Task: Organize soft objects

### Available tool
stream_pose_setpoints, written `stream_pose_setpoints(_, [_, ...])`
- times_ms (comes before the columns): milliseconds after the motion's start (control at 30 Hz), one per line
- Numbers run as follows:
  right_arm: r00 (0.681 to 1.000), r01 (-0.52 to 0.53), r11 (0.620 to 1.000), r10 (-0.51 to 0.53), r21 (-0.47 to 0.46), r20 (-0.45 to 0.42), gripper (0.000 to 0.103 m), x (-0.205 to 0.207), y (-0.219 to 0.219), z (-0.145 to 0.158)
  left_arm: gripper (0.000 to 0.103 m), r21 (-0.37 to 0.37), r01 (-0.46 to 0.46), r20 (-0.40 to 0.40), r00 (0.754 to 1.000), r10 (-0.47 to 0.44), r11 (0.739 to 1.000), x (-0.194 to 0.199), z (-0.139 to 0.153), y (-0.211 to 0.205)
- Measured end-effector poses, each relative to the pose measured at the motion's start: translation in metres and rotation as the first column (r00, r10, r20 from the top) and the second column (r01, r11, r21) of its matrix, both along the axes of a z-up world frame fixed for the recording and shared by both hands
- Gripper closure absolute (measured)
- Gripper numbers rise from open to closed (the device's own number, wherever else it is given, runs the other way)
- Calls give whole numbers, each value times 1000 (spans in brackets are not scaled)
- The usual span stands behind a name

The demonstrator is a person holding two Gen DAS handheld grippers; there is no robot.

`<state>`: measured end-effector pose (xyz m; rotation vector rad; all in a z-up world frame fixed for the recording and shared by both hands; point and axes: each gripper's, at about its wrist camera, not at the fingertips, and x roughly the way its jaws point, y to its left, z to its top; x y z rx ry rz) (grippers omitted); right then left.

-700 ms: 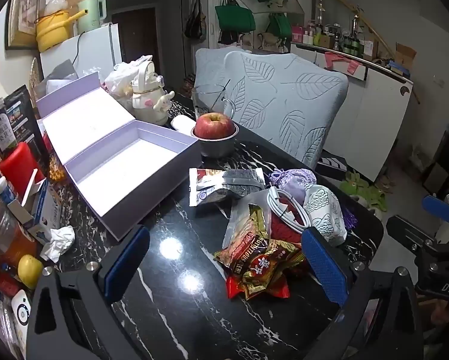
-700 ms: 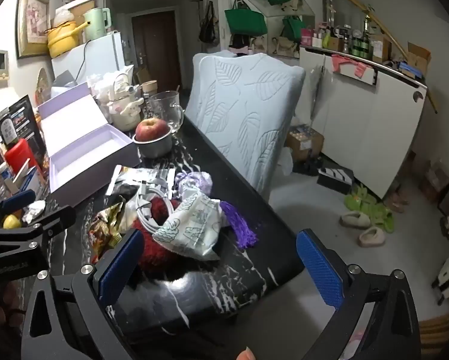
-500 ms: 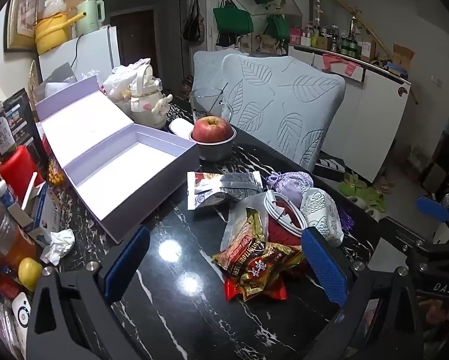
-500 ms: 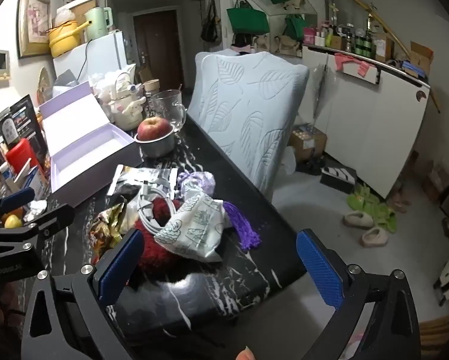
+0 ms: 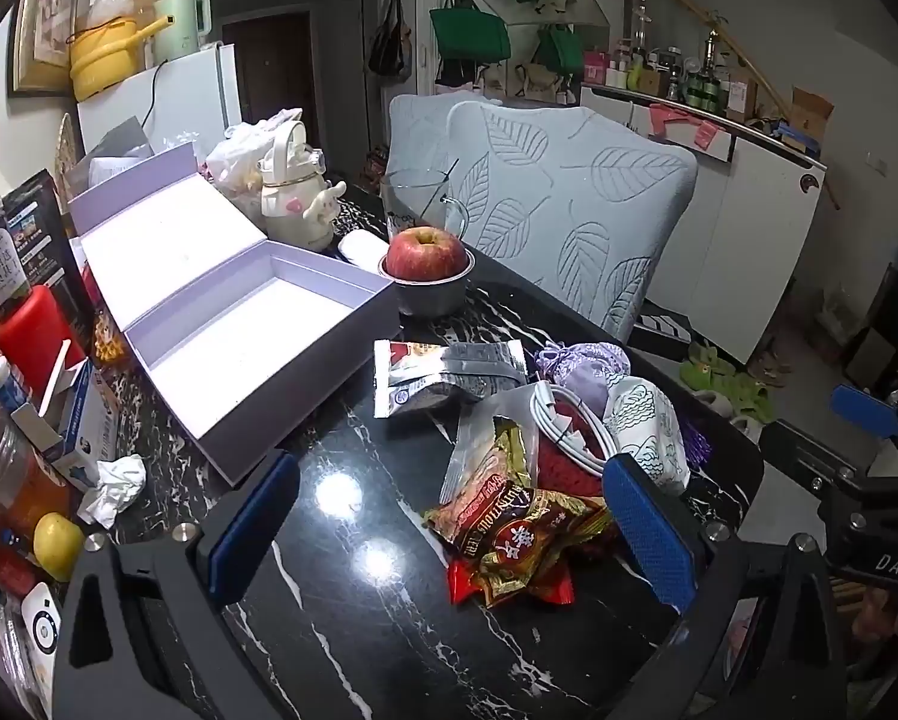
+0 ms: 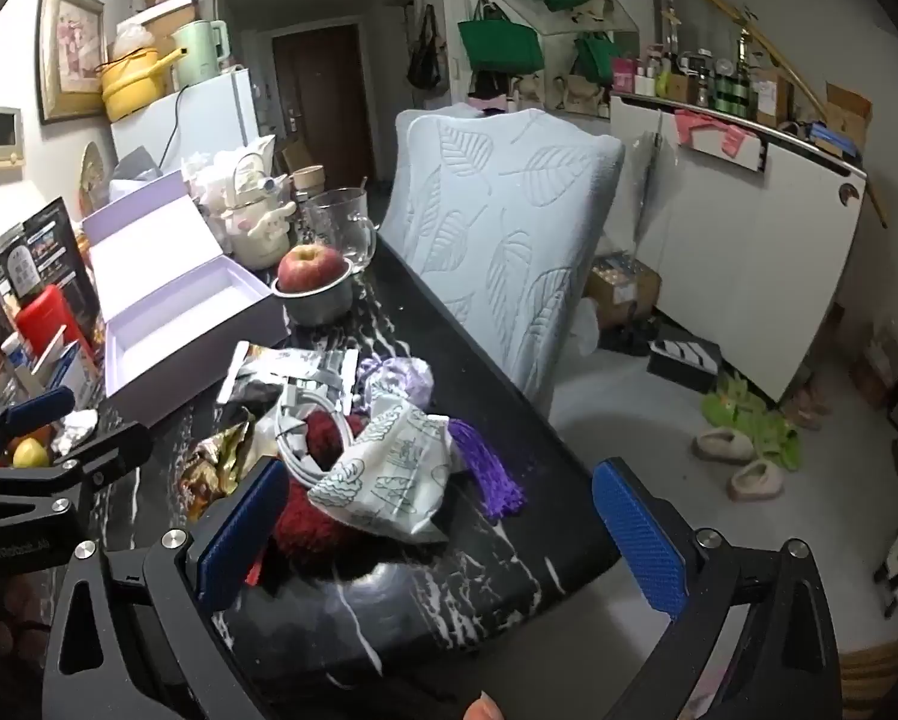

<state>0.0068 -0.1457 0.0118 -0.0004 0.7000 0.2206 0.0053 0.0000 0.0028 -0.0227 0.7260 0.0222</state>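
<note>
I have both jaws spread wide, holding nothing. The patterned cloth pouch (image 6: 389,480) lies on top of the pile, well to the right of the open lilac box (image 5: 251,324), touching the dark red woolly thing (image 6: 314,525) and white cable (image 6: 296,438). It looks light and limp, so I'd pinch its bunched middle with my right gripper (image 6: 437,534). Since the earlier frames both views have crept slightly closer; nothing on the table has shifted

At my 12 o'clock there's an apple (image 5: 426,253) in a metal bowl (image 5: 432,296), glass mug (image 6: 340,227) just behind, crumpled tissue (image 5: 113,487) at 9.
</note>
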Motion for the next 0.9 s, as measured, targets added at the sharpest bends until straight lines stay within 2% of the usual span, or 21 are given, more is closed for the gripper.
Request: stream_pose_setpoints(900, [1000, -12, 1000, 12, -11, -5, 0, 1, 5, -3, 0, -21, 10, -13, 1000, -10, 1000, -3, -4, -2])
